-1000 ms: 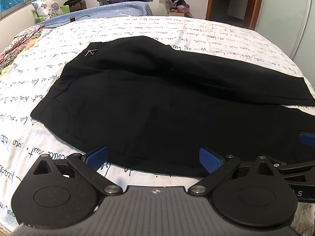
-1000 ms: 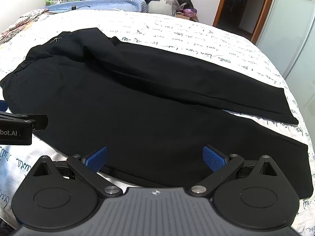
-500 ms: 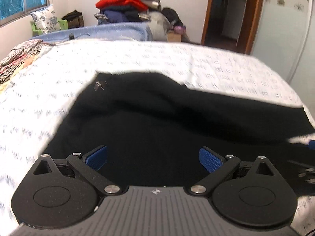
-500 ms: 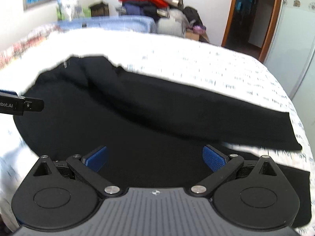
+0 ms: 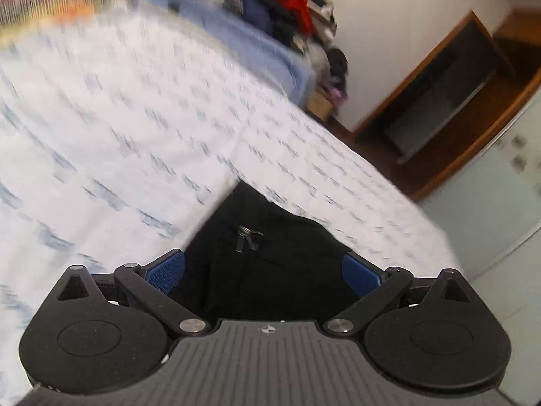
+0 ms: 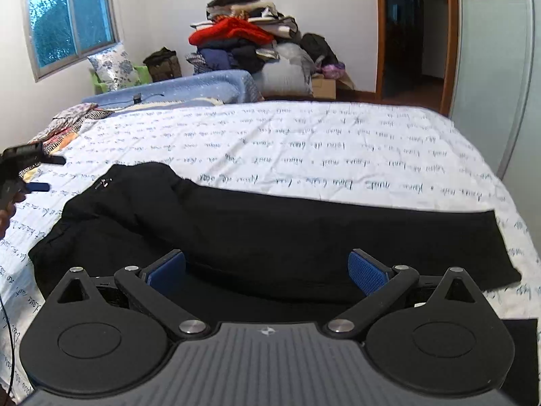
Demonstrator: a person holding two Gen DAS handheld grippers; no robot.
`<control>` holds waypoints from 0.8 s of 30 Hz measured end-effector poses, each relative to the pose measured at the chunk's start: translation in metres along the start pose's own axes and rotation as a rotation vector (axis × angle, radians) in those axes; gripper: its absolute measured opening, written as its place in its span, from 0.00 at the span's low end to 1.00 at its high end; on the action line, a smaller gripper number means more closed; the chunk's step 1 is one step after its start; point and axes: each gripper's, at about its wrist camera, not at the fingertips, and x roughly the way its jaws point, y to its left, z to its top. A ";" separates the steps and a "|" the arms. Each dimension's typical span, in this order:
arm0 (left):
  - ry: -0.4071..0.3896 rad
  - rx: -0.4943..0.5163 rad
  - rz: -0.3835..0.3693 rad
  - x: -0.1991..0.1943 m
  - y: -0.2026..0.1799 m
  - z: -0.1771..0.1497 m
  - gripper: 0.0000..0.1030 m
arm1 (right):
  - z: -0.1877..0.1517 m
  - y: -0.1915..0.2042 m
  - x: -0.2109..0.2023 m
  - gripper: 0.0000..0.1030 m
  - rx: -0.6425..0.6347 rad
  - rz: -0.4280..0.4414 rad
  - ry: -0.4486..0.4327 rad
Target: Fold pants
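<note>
We're seeing the black pants (image 6: 287, 233) lying flat on the bed (image 6: 304, 142), legs running toward its right side. Left gripper (image 5: 263, 270) is hanging over the waistband corner by the metal clasp (image 5: 248, 231), fingers spread, gripping nothing. Right gripper (image 6: 267, 270) is sitting over the legs, also spread wide. Clothes pile (image 6: 243, 40) is sitting beyond the bed.

Window (image 6: 72, 25), doorway (image 6: 410, 34), clothes pile (image 6: 250, 40)
</note>
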 end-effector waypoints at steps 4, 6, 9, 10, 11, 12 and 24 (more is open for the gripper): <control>0.078 -0.070 -0.025 0.044 0.023 0.015 0.98 | -0.006 0.002 0.015 1.00 0.016 0.000 0.042; 0.074 -0.056 -0.002 0.060 0.030 0.024 0.97 | -0.009 0.001 0.020 1.00 0.025 0.000 0.057; 0.056 -0.040 0.030 0.079 0.042 0.040 0.98 | -0.009 -0.001 0.031 1.00 0.032 -0.013 0.080; 0.071 -0.045 0.017 0.086 0.044 0.043 0.98 | -0.009 -0.002 0.034 1.00 0.036 -0.015 0.085; 0.096 -0.050 0.001 0.093 0.046 0.045 0.98 | -0.008 -0.004 0.038 1.00 0.040 -0.016 0.091; 0.120 -0.048 -0.018 0.098 0.045 0.045 0.98 | -0.006 -0.004 0.042 1.00 0.044 -0.018 0.095; 0.167 0.065 -0.152 0.143 0.023 0.053 0.96 | 0.011 0.010 0.085 1.00 0.025 0.037 0.116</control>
